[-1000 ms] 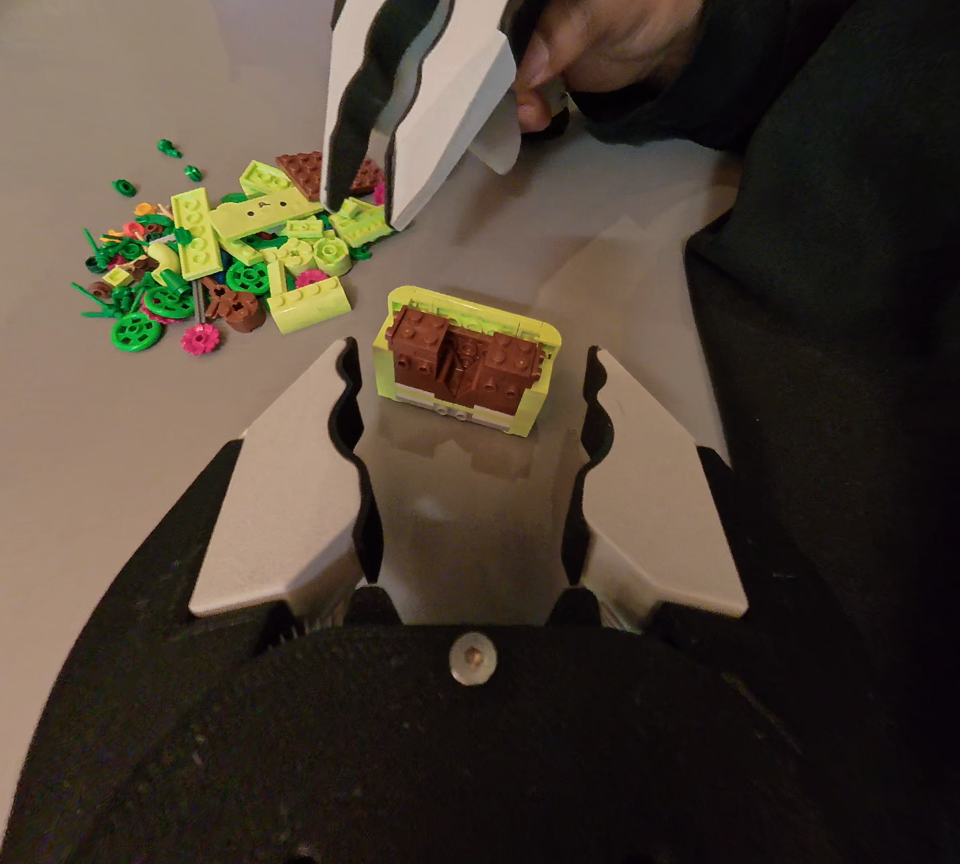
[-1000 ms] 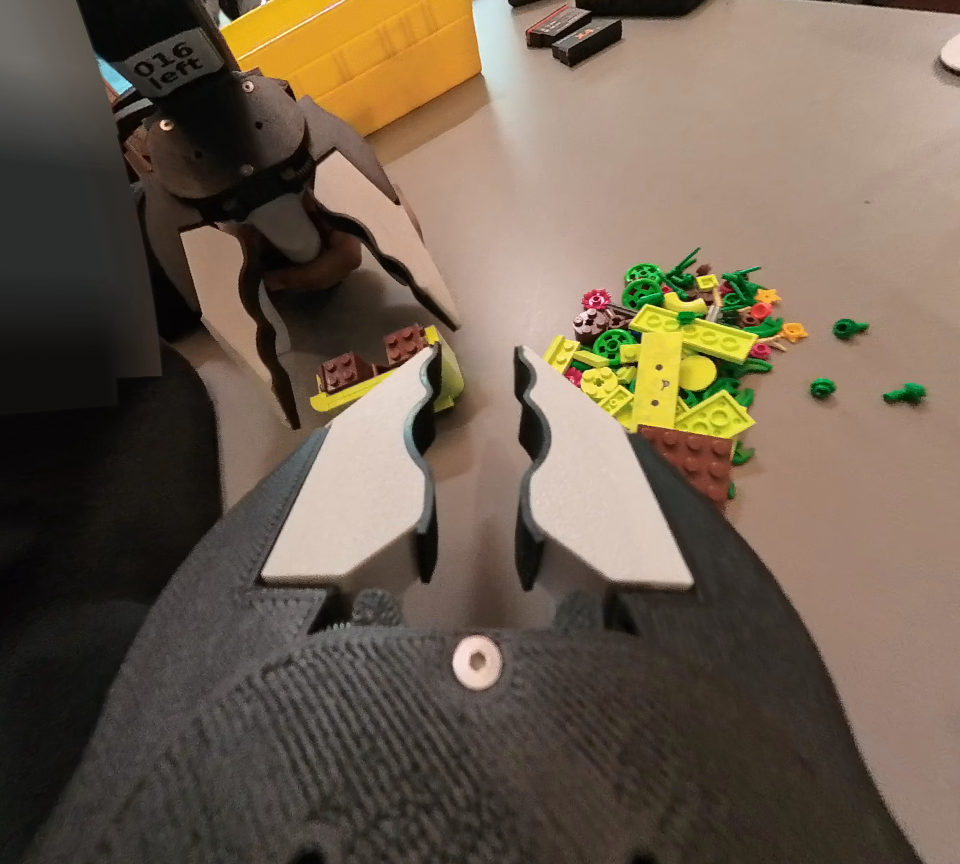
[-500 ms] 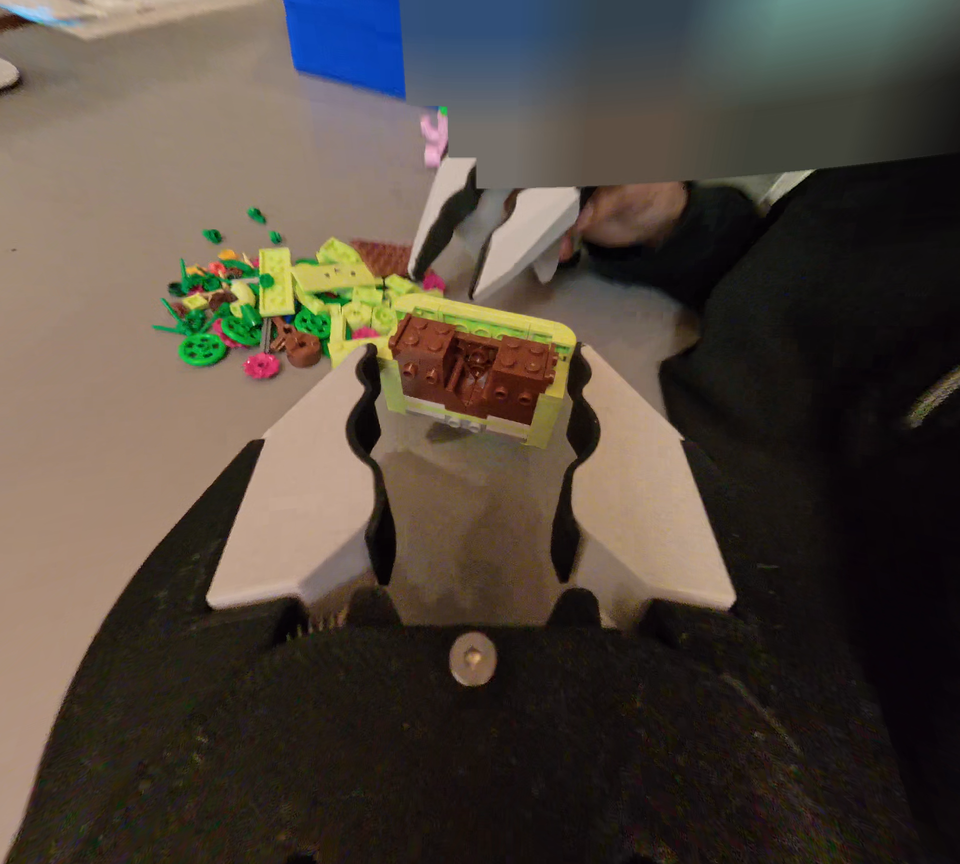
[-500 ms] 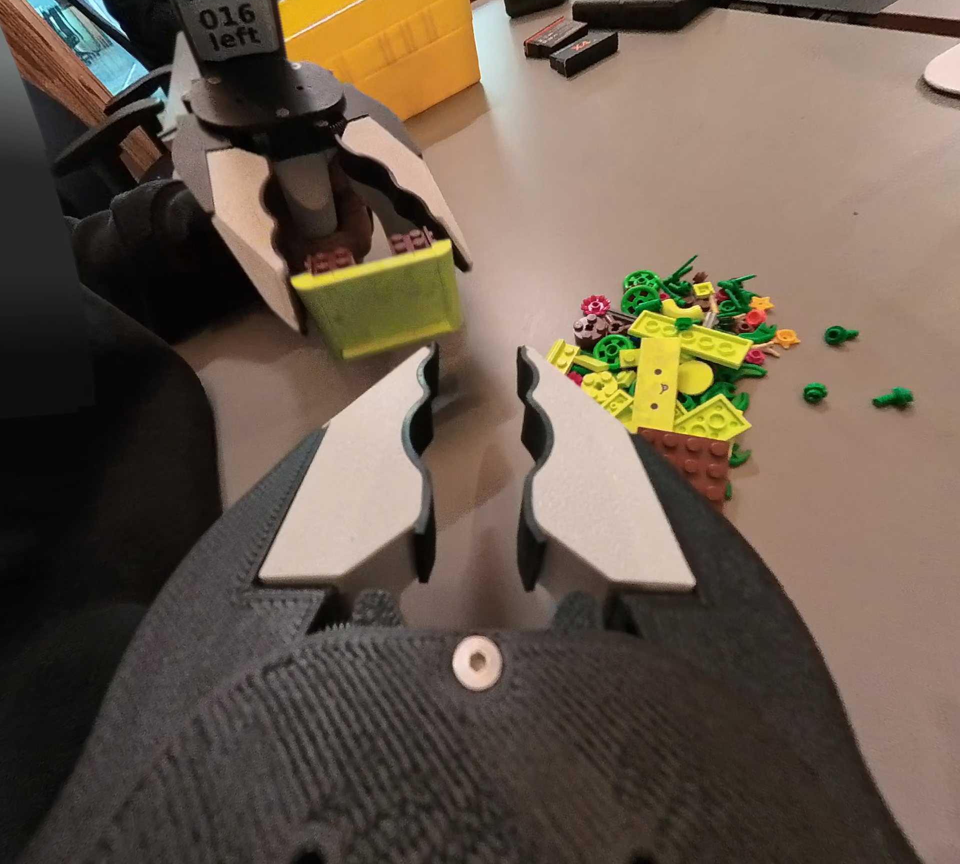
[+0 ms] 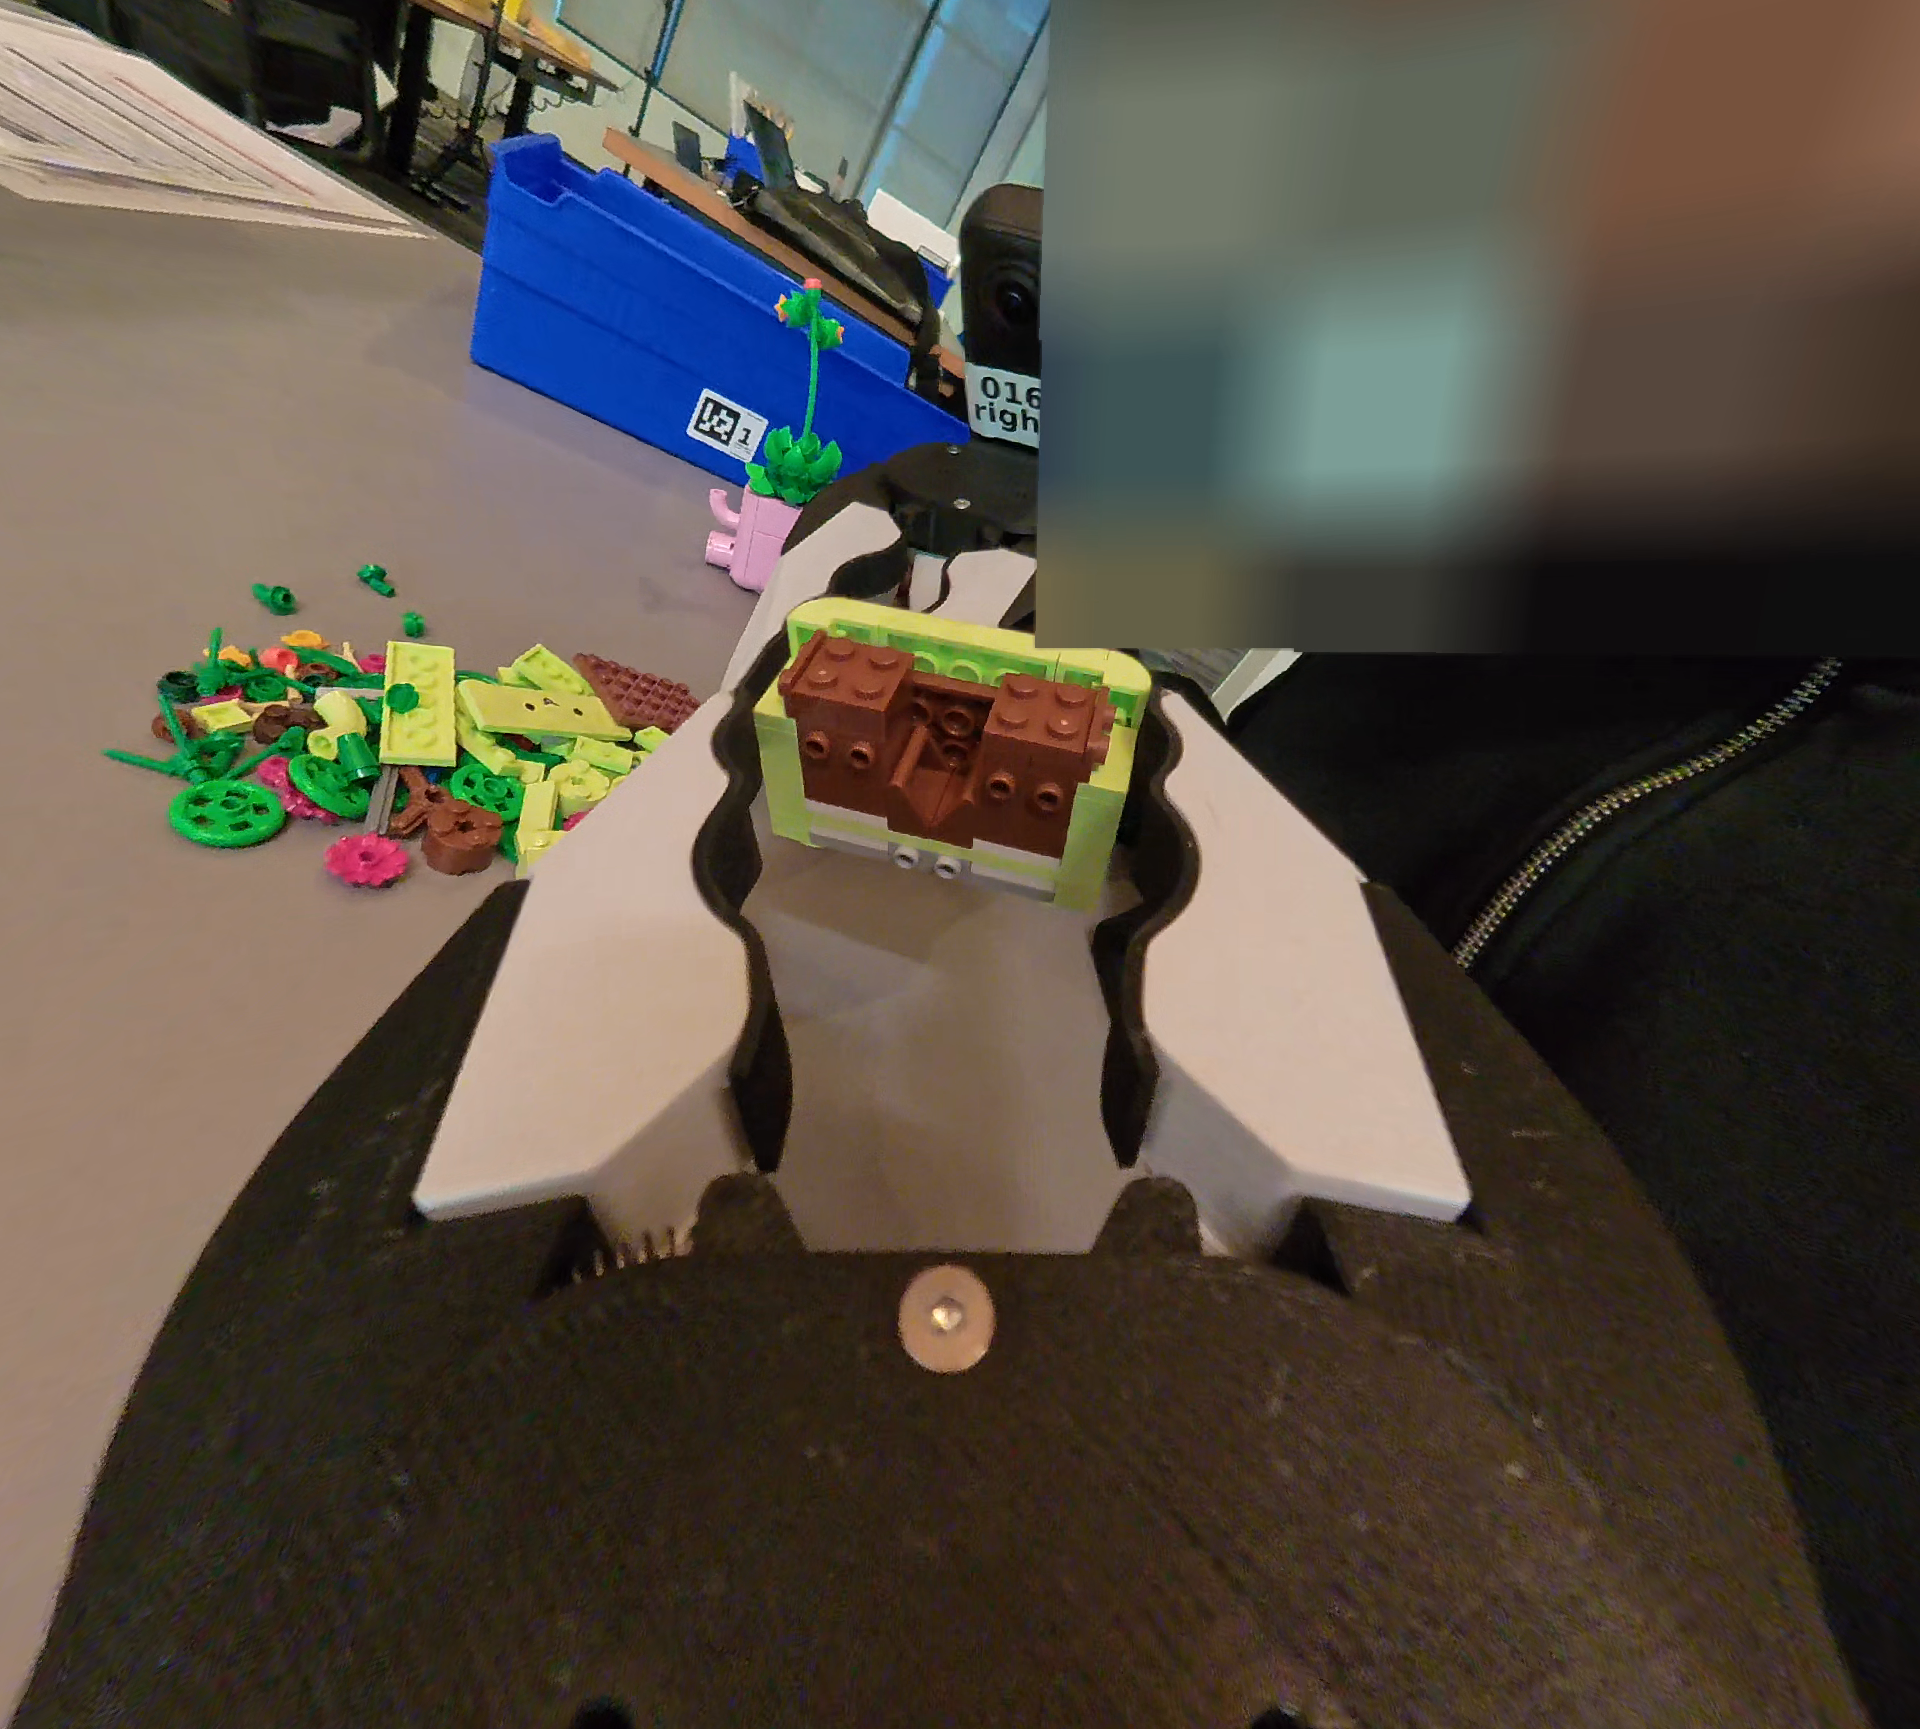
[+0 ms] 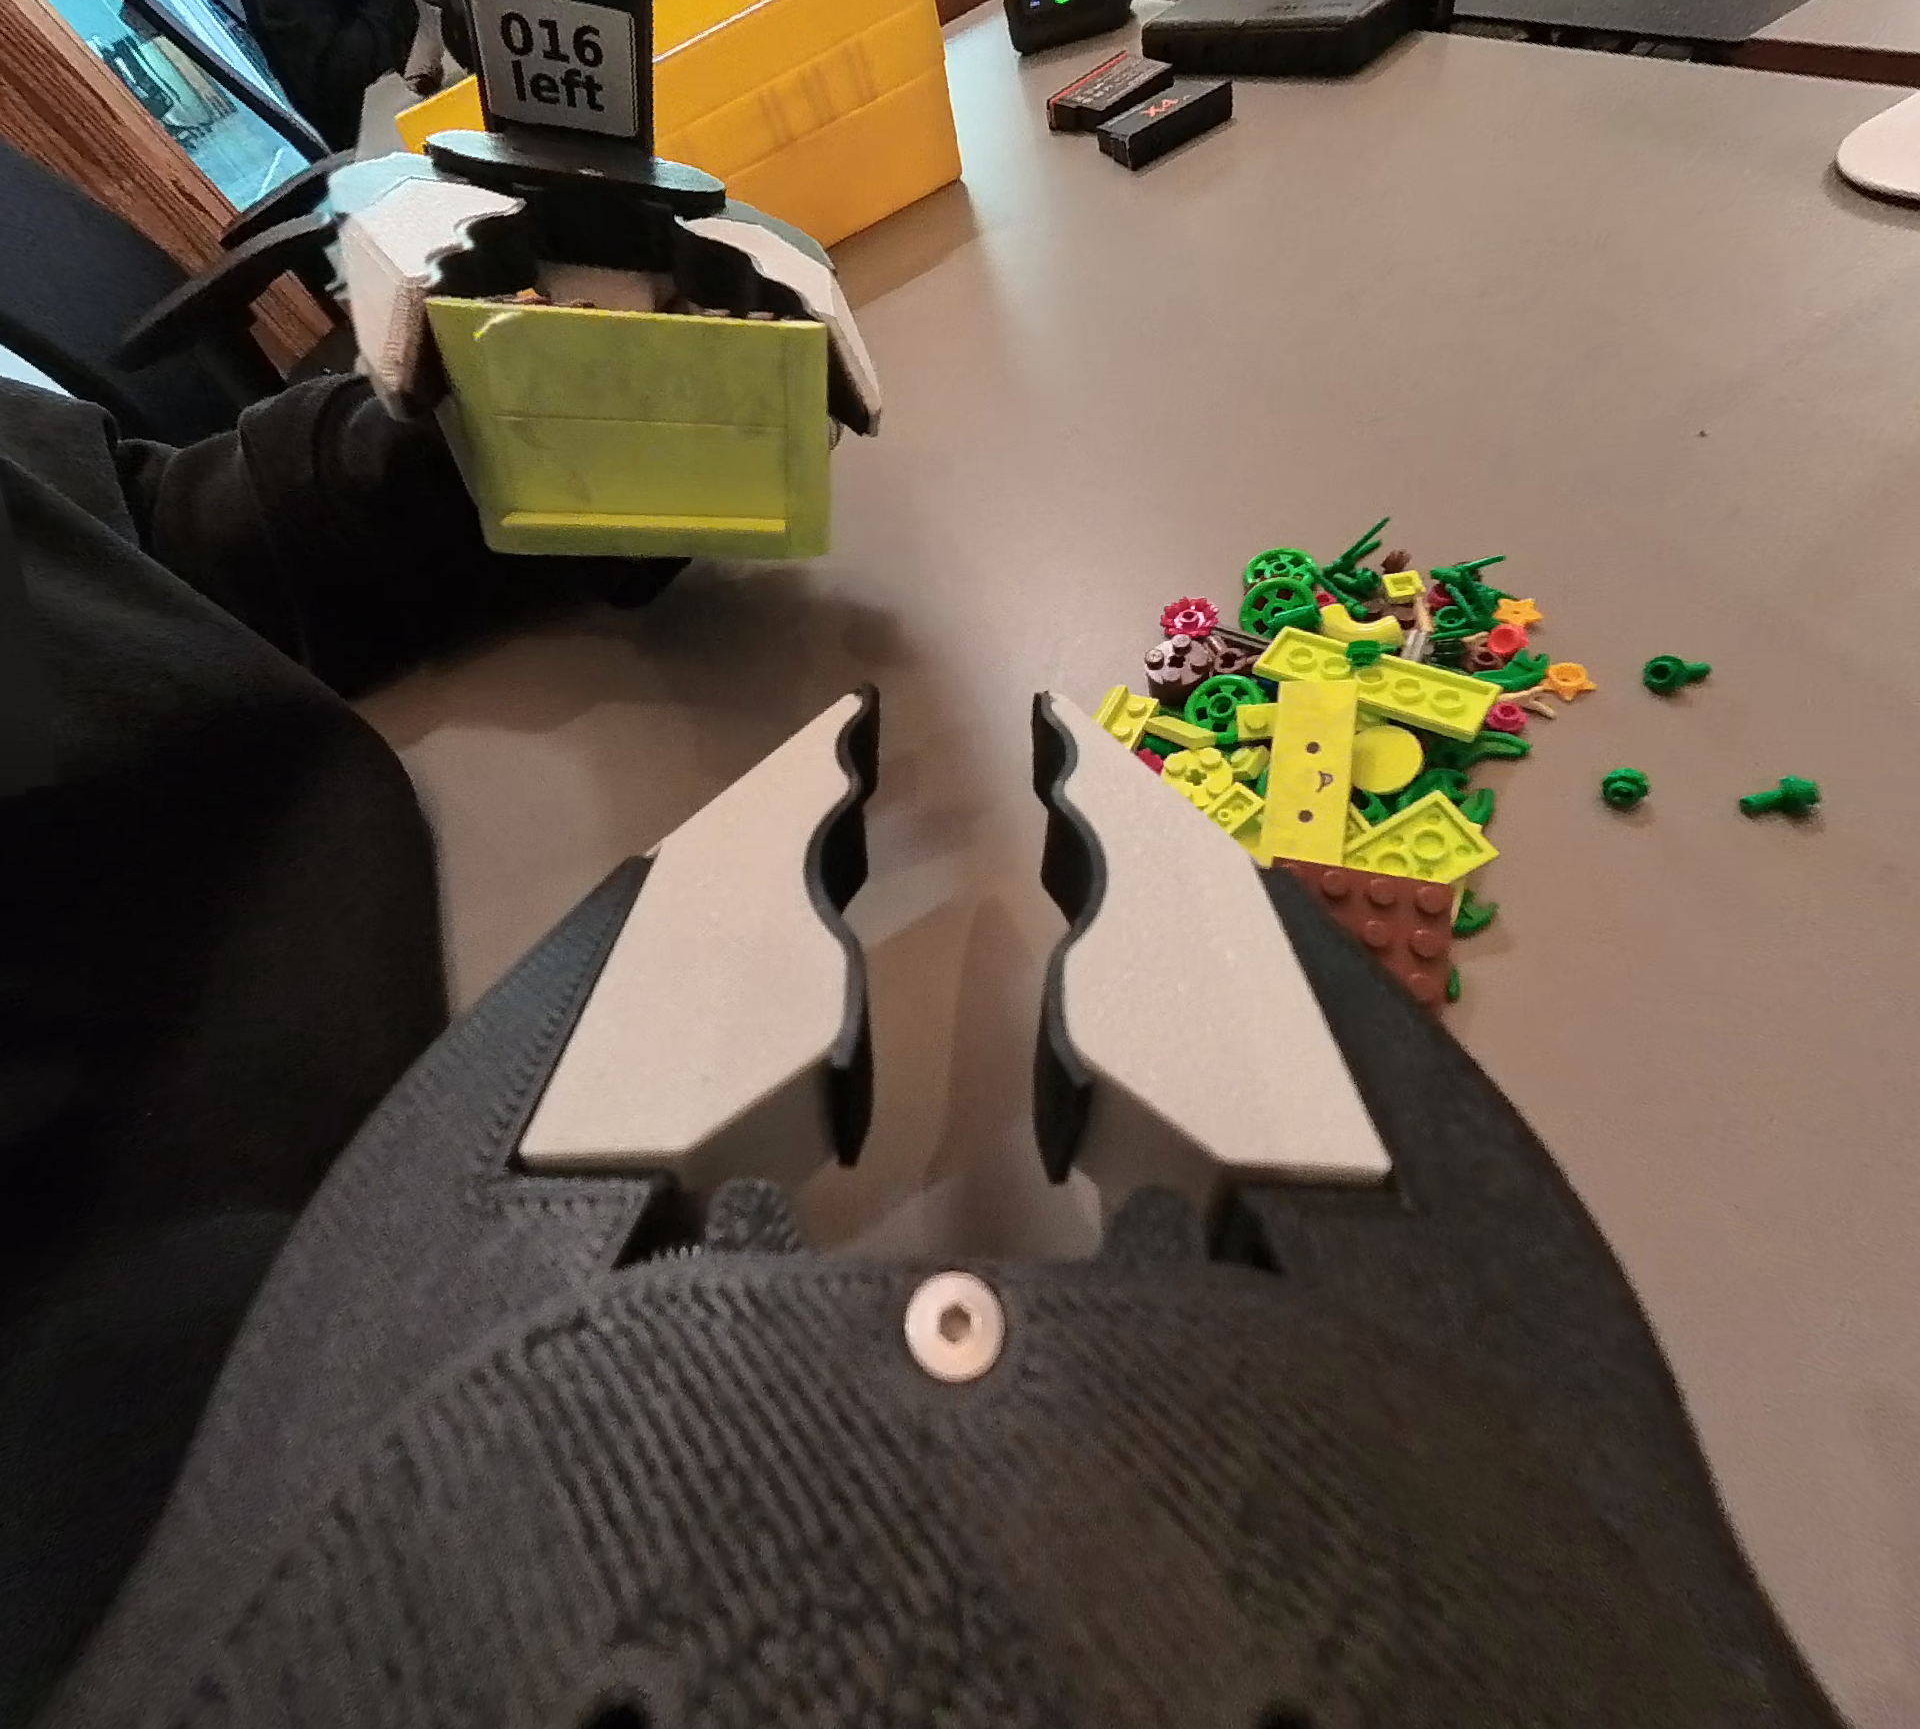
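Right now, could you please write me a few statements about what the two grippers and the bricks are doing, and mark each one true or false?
1. The left gripper is shut on the lime-green brick planter with brown bricks. True.
2. The right gripper holds a brown plate. False: its jaws stand apart with nothing between them.
3. The planter rests on the grey table. False: the right wrist view shows it held in the air above the table.
4. The pile of loose bricks lies on the table just beyond the right gripper's right finger. True.
5. A yellow bin stands on the table behind the left gripper. True.
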{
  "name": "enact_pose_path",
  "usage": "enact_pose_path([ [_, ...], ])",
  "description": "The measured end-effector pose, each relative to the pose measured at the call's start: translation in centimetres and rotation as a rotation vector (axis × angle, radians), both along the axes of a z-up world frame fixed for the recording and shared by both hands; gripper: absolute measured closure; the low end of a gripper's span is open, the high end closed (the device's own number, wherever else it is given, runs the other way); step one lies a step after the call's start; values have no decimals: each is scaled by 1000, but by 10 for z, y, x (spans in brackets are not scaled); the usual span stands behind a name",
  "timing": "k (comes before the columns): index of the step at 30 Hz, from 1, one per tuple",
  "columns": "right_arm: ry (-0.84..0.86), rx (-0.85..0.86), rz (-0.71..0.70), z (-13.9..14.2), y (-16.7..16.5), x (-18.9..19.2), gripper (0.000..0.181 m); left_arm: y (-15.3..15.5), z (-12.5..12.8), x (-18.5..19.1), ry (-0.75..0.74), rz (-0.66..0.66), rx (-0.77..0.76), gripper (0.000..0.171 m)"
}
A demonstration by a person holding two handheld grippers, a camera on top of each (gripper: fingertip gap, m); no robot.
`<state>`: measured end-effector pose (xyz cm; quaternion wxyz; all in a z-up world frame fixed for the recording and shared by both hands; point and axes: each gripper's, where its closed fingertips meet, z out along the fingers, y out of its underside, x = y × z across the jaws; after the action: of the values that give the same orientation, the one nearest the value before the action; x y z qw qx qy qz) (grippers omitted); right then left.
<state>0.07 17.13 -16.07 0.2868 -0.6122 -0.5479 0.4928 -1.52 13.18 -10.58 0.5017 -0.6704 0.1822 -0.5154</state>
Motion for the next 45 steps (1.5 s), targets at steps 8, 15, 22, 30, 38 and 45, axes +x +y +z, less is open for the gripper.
enact_pose_path([
  [8, -3, -1, 0, -1, 0, 0, 153, 3, -14, 4, 121, 26, 15, 102],
  [15, 6, -36, 8, 0, -1, 0, 153, 15, -50, 4, 478, 136, 64, 101],
  [22, 16, -252, 68, 1, -13, -1, 148, 20, -72, 2, 762, 205, 126, 102],
  [30, -33, -363, 106, -6, -19, -2, 149, 20, -90, 2, 978, 223, 195, 102],
  [38, -52, -243, 125, -9, -26, -4, 150, 21, -90, 1, 992, 232, 199, 101],
  [45, -57, 86, 164, -12, -36, -6, 160, 24, -95, 10, 1027, 223, 192, 100],
])
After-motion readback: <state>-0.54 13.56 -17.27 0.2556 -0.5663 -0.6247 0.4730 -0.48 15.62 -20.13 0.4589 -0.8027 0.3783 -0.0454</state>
